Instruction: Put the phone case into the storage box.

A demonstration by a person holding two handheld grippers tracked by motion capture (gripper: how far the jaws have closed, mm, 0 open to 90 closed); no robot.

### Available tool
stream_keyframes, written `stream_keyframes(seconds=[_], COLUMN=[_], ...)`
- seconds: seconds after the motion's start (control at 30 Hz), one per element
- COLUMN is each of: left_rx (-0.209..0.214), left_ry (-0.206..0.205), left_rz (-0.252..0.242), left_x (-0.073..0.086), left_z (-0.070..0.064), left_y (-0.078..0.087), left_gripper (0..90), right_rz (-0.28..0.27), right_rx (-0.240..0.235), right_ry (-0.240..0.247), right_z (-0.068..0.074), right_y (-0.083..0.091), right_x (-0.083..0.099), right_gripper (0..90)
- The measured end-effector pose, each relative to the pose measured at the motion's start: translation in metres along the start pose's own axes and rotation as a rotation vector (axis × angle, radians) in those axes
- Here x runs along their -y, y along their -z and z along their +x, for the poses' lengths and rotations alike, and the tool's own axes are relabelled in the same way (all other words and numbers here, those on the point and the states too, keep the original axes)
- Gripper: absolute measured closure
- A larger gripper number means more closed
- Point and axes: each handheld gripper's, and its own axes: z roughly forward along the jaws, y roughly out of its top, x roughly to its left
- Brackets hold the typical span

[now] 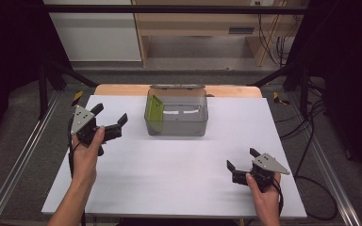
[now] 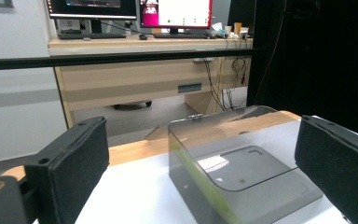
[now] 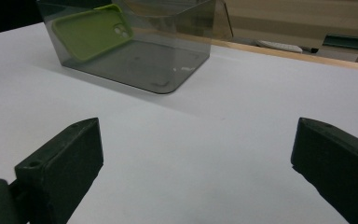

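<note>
Plastic box [image 1: 176, 113], smoky grey and see-through with rounded corners and a hinged lid tipped open at its back, sits at about twelve o'clock on the white table [image 1: 179, 165], close to the far edge. Inside it a lime-green phone case [image 1: 154, 113], smooth and matte, leans upright against the box's left wall; the right gripper view shows the case's camera cutout. The table top is flat and matte, with a strip of pale wood along its far edge.

Wide bare surface lies in front of the box and on both sides. The left gripper [image 1: 109, 117], at about nine o'clock, stands just left of the box, its padded black jaws spread wide, holding nothing. The right gripper [image 1: 242, 159], at about four o'clock, is well apart from the box, jaws likewise spread and holding nothing.
</note>
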Motion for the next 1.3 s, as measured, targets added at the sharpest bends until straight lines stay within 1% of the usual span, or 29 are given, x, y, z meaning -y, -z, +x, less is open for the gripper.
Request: stream_keyframes(seconds=[0.07,0.2,0.4,0.8,0.87,1.13,1.3], left_rx=[-0.004,-0.006,-0.025,-0.045,-0.048,-0.062,-0.067], left_ry=[-0.008,0.000,-0.004,-0.005,0.002,-0.006,-0.007], left_rz=[-0.006,-0.020,-0.028,-0.035,-0.037,-0.043,-0.042], left_x=[-0.001,-0.003,-0.003,0.011,0.013,0.019,0.024], left_z=[0.003,0.008,0.016,0.028,0.030,0.036,0.037], left_y=[0.004,0.014,0.026,0.042,0.044,0.052,0.056], left_gripper=[2.0,1.6,1.6,1.6,1.6,1.6,1.6], right_rz=[0.000,-0.004,-0.003,-0.001,-0.002,-0.001,0.005], right_rx=[-0.003,-0.009,-0.013,-0.018,-0.019,-0.024,-0.017], right_ry=[0.000,-0.005,-0.009,-0.011,-0.012,-0.015,0.000], right_z=[0.000,0.000,-0.001,0.000,0.000,-0.001,-0.001], right_y=[0.000,0.000,0.001,0.000,0.001,0.001,0.001], right_x=[0.000,-0.001,-0.001,-0.001,-0.001,-0.001,0.000], right_gripper=[2.5,2.5,2.5,2.5,2.5,2.5,2.5])
